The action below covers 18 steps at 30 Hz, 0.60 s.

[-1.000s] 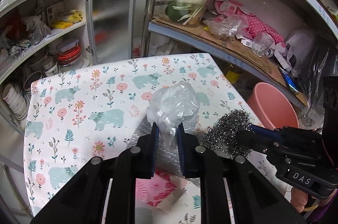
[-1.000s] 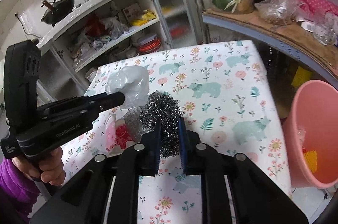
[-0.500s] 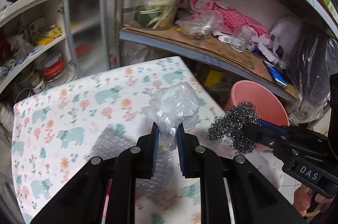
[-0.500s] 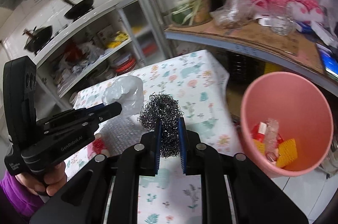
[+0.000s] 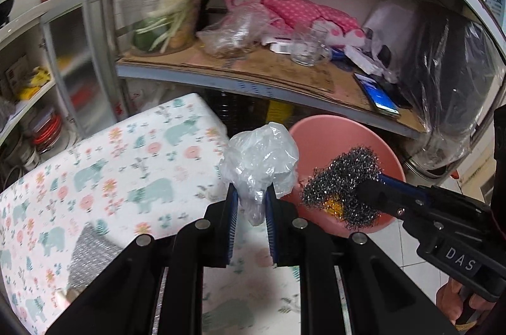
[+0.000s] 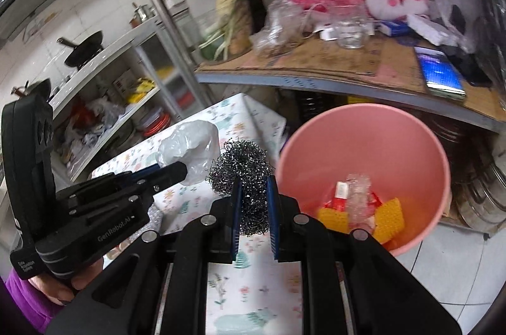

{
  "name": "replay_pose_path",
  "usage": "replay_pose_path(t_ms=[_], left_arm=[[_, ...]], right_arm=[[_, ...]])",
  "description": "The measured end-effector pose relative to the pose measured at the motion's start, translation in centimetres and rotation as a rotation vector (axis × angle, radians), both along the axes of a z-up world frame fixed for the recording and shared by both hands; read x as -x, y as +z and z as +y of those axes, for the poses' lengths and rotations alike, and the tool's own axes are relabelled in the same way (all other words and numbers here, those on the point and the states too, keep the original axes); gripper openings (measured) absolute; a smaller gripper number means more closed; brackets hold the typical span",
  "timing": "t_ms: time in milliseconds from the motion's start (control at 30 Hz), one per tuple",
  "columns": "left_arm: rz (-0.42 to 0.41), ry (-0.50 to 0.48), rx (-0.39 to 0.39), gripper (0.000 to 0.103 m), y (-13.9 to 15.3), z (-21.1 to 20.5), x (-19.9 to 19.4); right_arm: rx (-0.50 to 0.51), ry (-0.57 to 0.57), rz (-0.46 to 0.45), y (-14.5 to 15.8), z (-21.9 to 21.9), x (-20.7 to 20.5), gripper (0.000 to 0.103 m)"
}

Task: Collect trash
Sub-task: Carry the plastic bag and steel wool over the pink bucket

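The crumpled clear plastic bag is pinched between the narrow-set jaws of the left gripper, held above the far edge of the floral tablecloth and just short of the pink bin. Beside it, the steel wool scourer is clamped in the right gripper, whose jaws are almost closed on it, at the bin's near rim. The risk from here looks like an early release: the bag is light and springy (it could drift or unfold as it falls) and, let go where it is, would likely land on the table edge or the tiled floor instead of in the bin. The scourer's wire strands might also snag on the ridged pads and cling when the jaws part. With both grippers close together, one could knock the other over the rim. The bin already holds yellow sponges, a red-and-white wrapper and some clear plastic.
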<state>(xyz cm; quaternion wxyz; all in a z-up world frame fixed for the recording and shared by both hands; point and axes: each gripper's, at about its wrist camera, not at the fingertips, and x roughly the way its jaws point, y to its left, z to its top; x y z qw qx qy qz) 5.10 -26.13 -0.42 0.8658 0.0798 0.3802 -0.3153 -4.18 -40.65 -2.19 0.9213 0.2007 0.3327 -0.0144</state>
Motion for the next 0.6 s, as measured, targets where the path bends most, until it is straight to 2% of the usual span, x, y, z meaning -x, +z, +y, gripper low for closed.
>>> replay_pose_path(t_ms=[600], left_arm=[[0.038, -0.147, -0.079, 0.016, -3.7, -9.6, 0.5]], right_arm=[[-0.026, -0.164, 0.056, -2.5, -7.2, 1.6, 0.015]])
